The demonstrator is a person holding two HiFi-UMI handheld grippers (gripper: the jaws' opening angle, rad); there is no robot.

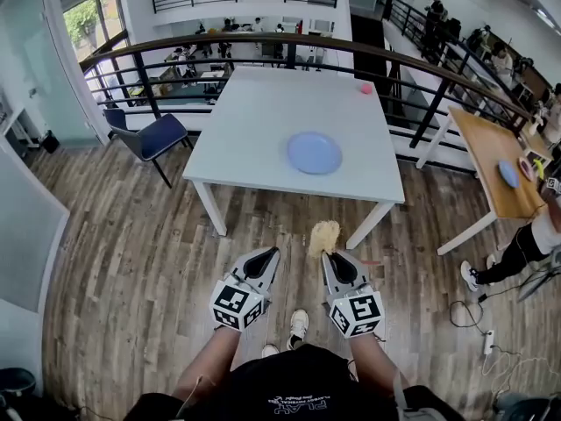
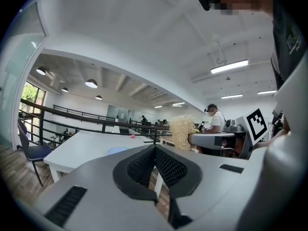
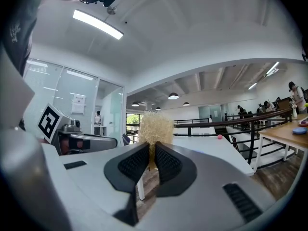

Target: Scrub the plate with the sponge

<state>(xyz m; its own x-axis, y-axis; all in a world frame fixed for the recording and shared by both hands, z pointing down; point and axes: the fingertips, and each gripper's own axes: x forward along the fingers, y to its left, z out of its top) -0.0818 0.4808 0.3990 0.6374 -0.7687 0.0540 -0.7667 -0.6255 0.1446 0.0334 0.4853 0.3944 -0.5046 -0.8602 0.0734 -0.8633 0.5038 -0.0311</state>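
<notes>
A light blue plate lies on the white table, right of its middle, and shows faintly as the plate in the left gripper view. My right gripper is shut on a tan, fibrous sponge, held over the wooden floor short of the table's near edge. The same sponge sticks up between the right gripper jaws, and the sponge shows to the right in the left gripper view. My left gripper is beside it, and the left gripper jaws meet with nothing between them.
A small pink ball lies at the table's far right corner. A blue chair stands left of the table. A black railing runs behind it. A wooden table and a person are at the right.
</notes>
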